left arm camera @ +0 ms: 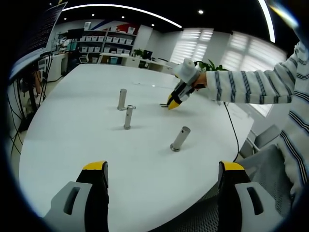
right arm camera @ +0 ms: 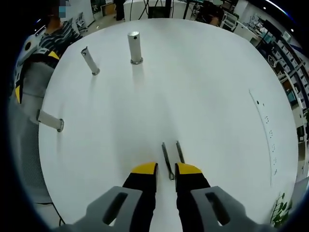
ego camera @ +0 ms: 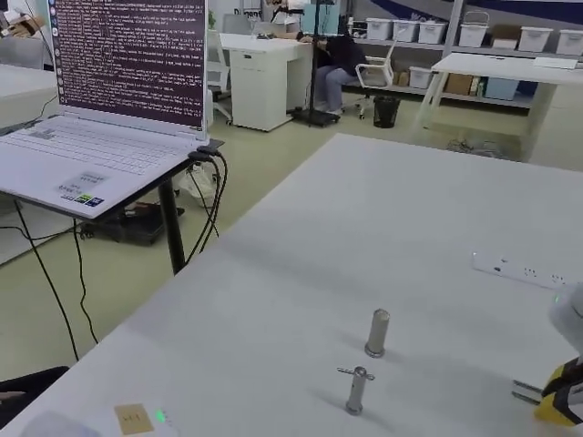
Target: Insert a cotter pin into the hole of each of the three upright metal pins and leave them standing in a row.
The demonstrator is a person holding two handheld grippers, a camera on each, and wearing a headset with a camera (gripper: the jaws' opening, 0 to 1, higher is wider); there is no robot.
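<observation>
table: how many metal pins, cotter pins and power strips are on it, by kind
grey cylindrical metal pins: 3
thin metal cotter pins: 3 (1 through a pin's hole, 2 lying at the right claw, at and)
white power strip: 1
total: 7

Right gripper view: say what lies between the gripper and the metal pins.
In the right gripper view: the cotter pin in the right gripper, then bare table up to the metal pins.
</observation>
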